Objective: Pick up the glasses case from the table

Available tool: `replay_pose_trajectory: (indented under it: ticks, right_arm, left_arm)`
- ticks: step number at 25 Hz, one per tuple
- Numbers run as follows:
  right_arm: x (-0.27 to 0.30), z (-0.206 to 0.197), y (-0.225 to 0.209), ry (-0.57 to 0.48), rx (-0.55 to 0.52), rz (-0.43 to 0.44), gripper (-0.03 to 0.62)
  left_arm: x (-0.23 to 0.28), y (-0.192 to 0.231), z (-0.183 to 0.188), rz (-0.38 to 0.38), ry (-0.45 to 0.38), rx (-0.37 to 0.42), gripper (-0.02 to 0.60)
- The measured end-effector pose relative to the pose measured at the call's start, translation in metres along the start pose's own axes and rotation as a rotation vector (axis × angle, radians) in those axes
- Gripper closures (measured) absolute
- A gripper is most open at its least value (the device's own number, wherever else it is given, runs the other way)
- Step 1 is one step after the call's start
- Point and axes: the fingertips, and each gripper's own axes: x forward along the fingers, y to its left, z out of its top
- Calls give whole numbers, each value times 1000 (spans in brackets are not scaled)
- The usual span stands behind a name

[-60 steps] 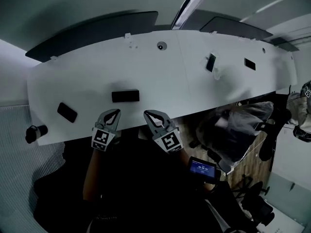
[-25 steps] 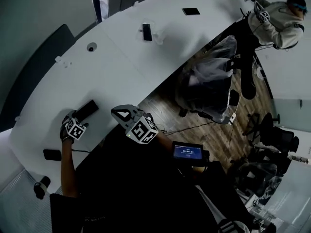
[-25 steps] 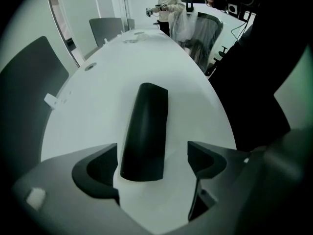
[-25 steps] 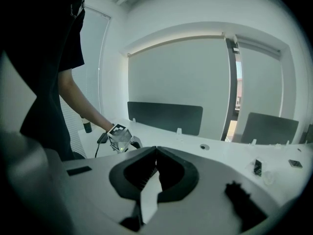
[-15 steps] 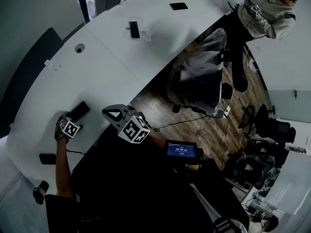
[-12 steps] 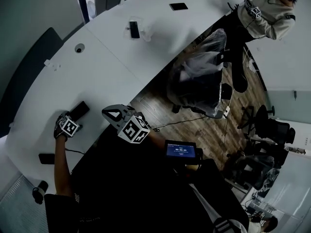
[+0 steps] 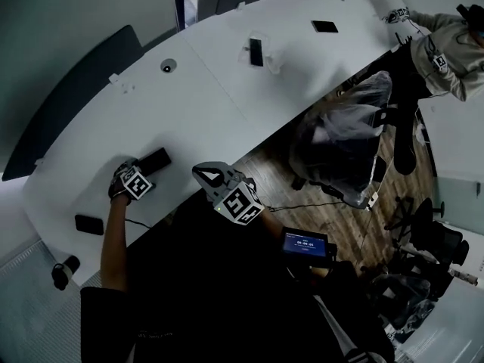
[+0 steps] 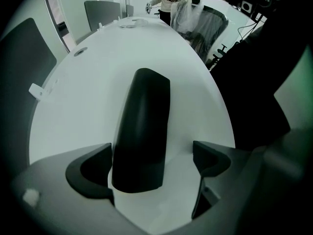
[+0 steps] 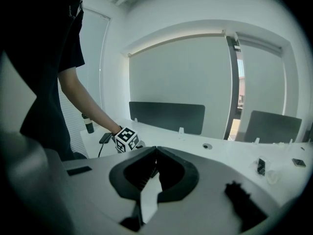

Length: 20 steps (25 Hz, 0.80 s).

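The glasses case is a black oblong lying flat on the white table, near its front edge. My left gripper points straight down over the case's near end. In the left gripper view the case lies between the wide-open jaws of my left gripper. It overlaps the left finger, and white table shows between it and the right finger. My right gripper hovers off the table's front edge, shut and empty, its tips together.
A flat black object and a dark cylinder lie toward the table's left end. A phone on a stand and another black item sit farther along. A covered chair and a person are at the right.
The left gripper went from the table's front edge out over the case and has stayed there for the last second. The right gripper has kept its place; the head view has swung.
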Motion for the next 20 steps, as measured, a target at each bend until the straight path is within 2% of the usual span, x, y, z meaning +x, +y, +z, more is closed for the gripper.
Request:
replay_pose_trajectory:
  ticks: [6, 15, 17, 20]
  right_arm:
    - [21, 5, 2, -5, -6, 19, 585]
    - [43, 14, 14, -13, -23, 54, 585]
    - [49, 18, 20, -23, -26, 69, 585]
    - [50, 21, 26, -29, -38, 90, 585]
  left_arm:
    - [1, 6, -7, 9, -17, 0, 83]
    - [-3, 2, -10, -6, -27, -4, 197]
    - [-7, -4, -16, 0, -44, -30, 275]
    - [-10, -14, -13, 23, -92, -96, 296]
